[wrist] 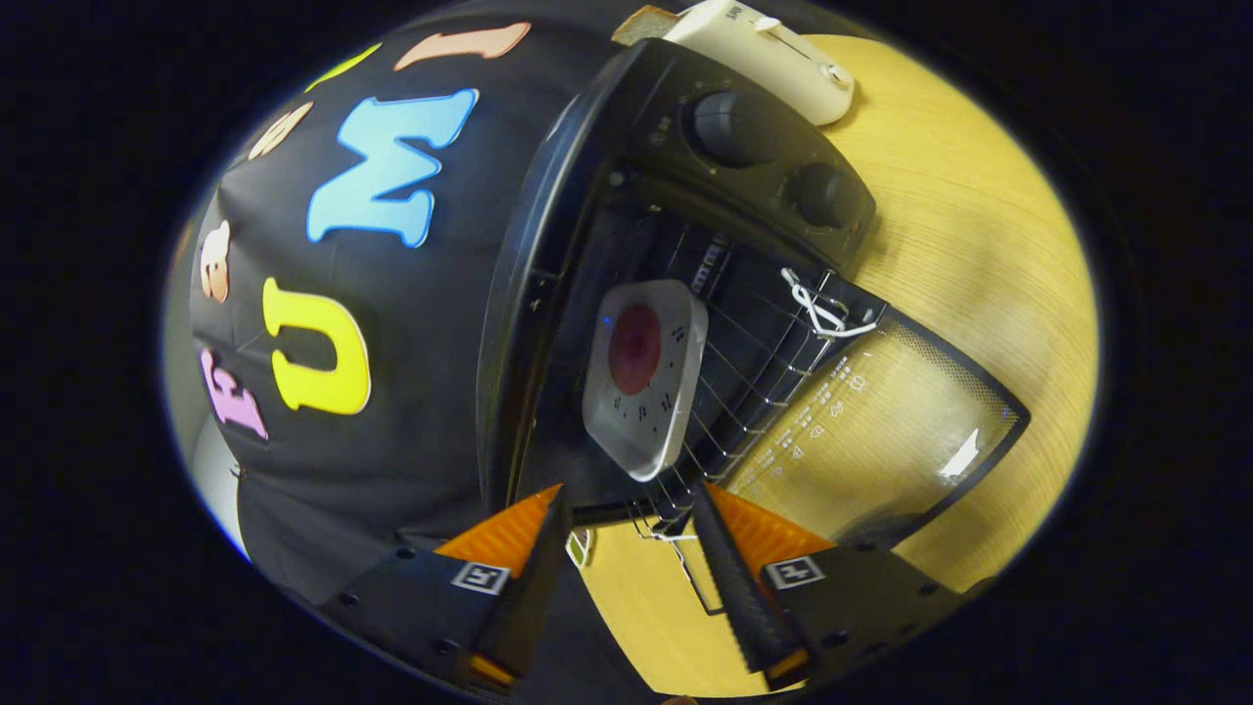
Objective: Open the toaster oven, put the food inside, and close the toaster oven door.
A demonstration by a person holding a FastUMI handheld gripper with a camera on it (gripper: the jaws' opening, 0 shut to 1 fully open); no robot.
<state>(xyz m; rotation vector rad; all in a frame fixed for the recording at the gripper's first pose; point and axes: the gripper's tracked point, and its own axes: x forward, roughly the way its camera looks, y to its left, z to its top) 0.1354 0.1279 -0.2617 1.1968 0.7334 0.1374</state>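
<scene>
Beyond parted, empty tongs (626,509), plate (646,377) on rack (754,382), door (881,421) down

A black toaster oven (626,225) holds a white plate (641,377) with a red, perhaps jam-like centre, on a pale wood-grain table (979,245).

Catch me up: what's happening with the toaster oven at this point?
The toaster oven stands on the wooden table with its glass door swung fully open. A white plate carrying a round red piece of food already sits on the wire rack inside. The hand-held gripper is open and empty just in front of the plate, touching nothing. The door is not yet closed.
</scene>
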